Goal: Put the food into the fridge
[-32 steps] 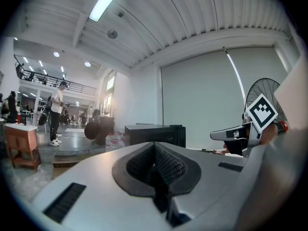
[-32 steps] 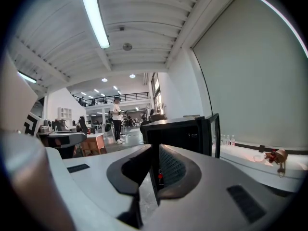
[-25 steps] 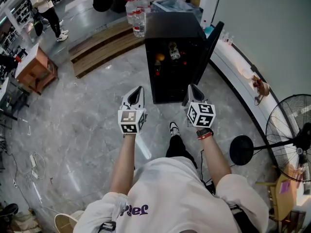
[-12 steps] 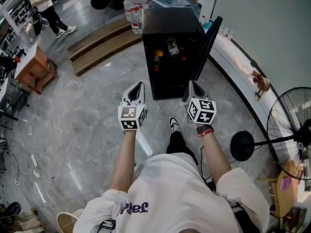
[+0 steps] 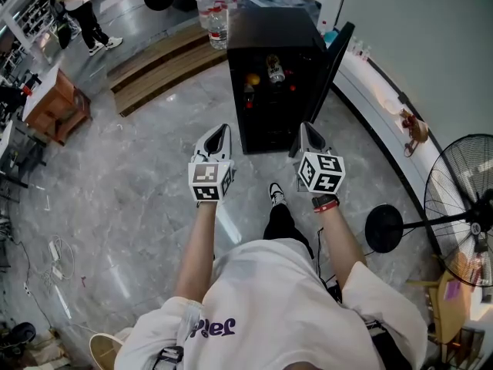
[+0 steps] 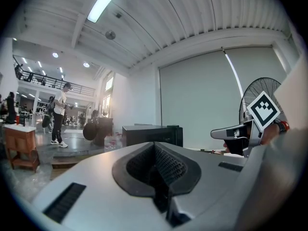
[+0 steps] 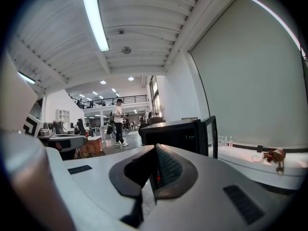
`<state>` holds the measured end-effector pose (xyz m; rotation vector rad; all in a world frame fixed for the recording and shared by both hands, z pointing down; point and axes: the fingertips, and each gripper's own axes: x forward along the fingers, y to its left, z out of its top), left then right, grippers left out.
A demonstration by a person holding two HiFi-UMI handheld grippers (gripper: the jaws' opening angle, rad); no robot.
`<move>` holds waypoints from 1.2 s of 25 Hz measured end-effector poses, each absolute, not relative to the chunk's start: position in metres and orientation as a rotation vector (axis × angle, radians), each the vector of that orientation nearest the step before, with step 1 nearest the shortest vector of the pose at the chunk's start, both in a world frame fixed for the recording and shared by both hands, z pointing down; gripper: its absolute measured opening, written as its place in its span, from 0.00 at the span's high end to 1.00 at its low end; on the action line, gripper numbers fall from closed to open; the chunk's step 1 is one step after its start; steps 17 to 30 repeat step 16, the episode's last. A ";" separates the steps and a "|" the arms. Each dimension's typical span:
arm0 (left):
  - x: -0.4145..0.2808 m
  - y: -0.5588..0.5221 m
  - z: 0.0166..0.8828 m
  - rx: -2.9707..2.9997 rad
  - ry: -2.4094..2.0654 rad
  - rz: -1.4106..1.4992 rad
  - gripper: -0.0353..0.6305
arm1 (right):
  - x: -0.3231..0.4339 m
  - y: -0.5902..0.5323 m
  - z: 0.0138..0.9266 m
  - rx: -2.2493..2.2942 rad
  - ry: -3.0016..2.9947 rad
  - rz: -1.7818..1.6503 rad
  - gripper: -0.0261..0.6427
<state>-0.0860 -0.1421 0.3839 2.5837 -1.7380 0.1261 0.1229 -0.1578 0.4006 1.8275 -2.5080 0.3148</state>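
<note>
A black mini fridge point(image 5: 277, 33) stands on the grey floor ahead, its door point(image 5: 333, 66) swung open to the right. On its shelves I see an orange item point(image 5: 253, 79), a bottle point(image 5: 275, 69) and small red items. My left gripper point(image 5: 218, 135) and right gripper point(image 5: 306, 133) are held side by side in front of the fridge, short of its opening. Both are shut with nothing between the jaws. In the left gripper view the shut left gripper point(image 6: 156, 170) points at the fridge point(image 6: 151, 134). In the right gripper view the right gripper point(image 7: 155, 170) faces the fridge point(image 7: 175, 134).
A standing fan point(image 5: 462, 206) is at the right. A white ledge point(image 5: 377, 99) with a small toy point(image 5: 414, 133) runs behind the fridge door. Water bottles point(image 5: 216, 14), a wooden platform point(image 5: 154, 72) and a wooden table point(image 5: 54, 106) lie to the left; a person point(image 5: 81, 6) walks far back.
Both grippers have moved a little forward toward the fridge. The person at the back has walked on to the left.
</note>
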 end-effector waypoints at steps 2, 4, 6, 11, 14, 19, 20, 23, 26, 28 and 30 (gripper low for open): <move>-0.086 -0.144 0.385 2.590 -1.728 0.128 0.92 | 0.121 -0.159 0.402 1.825 -2.493 0.313 0.94; -0.086 -0.146 0.387 2.599 -1.712 0.130 0.92 | 0.118 -0.161 0.404 1.820 -2.474 0.290 0.94; -0.085 -0.150 0.391 2.603 -1.695 0.131 0.92 | 0.118 -0.165 0.406 1.821 -2.469 0.284 0.94; -0.074 -0.184 0.415 2.591 -1.653 0.149 0.92 | 0.127 -0.196 0.426 1.809 -2.453 0.299 0.94; -0.077 -0.221 0.461 2.526 -1.580 0.242 0.92 | 0.129 -0.231 0.446 1.799 -2.451 0.324 0.94; -0.082 -0.248 0.512 2.447 -1.488 0.336 0.92 | 0.131 -0.259 0.461 1.798 -2.451 0.344 0.94; -0.082 -0.248 0.512 2.447 -1.488 0.336 0.92 | 0.131 -0.259 0.461 1.798 -2.451 0.344 0.94; -0.082 -0.248 0.512 2.447 -1.488 0.336 0.92 | 0.131 -0.259 0.461 1.798 -2.451 0.344 0.94; -0.082 -0.248 0.512 2.447 -1.488 0.336 0.92 | 0.131 -0.259 0.461 1.798 -2.451 0.344 0.94; -0.082 -0.248 0.512 2.447 -1.488 0.336 0.92 | 0.131 -0.259 0.461 1.798 -2.451 0.344 0.94; -0.082 -0.248 0.512 2.447 -1.488 0.336 0.92 | 0.131 -0.259 0.461 1.798 -2.451 0.344 0.94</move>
